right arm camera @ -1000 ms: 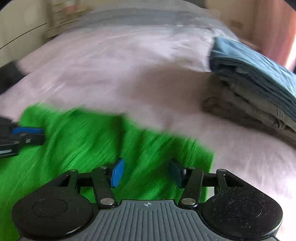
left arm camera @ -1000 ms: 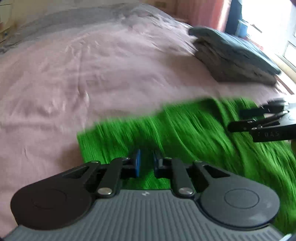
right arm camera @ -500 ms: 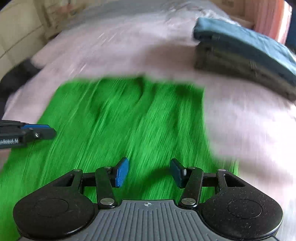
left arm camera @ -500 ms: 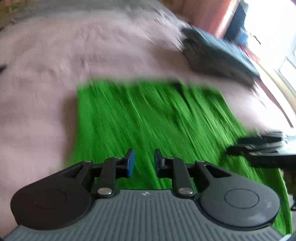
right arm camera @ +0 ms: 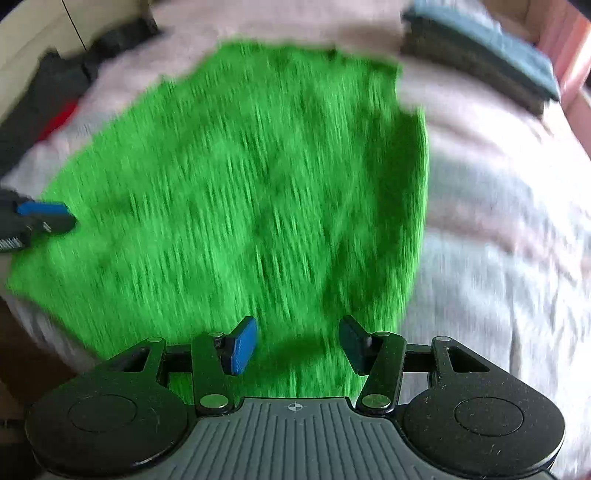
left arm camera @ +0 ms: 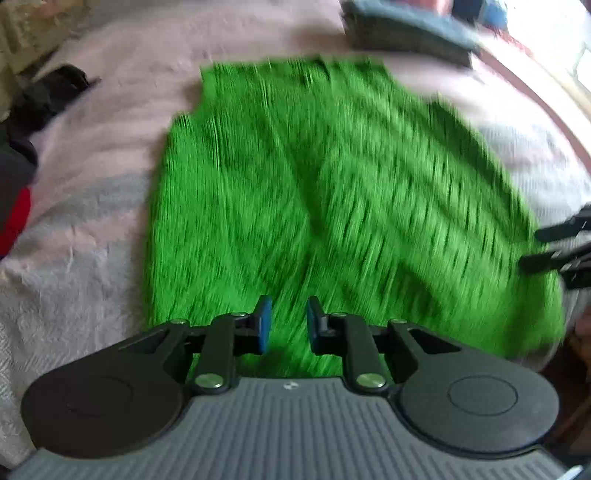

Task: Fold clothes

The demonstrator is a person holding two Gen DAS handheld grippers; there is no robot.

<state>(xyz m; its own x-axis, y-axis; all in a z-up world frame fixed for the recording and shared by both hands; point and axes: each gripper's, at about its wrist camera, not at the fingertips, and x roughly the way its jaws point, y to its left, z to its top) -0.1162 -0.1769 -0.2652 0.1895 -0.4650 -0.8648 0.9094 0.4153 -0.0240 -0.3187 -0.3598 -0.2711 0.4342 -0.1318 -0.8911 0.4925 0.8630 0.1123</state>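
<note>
A bright green knitted garment [left arm camera: 332, 206] [right arm camera: 243, 192] lies spread flat on the pink and grey bedspread [left arm camera: 92, 229]. My left gripper [left arm camera: 287, 323] hovers open over the garment's near edge, nothing between its blue pads. My right gripper [right arm camera: 297, 341] is also open, wider, above the near right part of the green cloth. The right gripper's fingers [left arm camera: 554, 254] show at the right edge of the left wrist view. The left gripper's fingers [right arm camera: 40, 218] show at the left edge of the right wrist view. Both views are motion-blurred.
A stack of folded clothes, blue on top [left arm camera: 406, 29] [right arm camera: 480, 62], sits at the far right of the bed. Dark and red clothes [left arm camera: 22, 147] [right arm camera: 48, 103] lie heaped at the far left. The bed's near edge drops off beside the garment.
Both grippers have pulled back toward the near edge of the bed, so the whole green garment now shows. The left jaws have widened slightly. Nothing is held.
</note>
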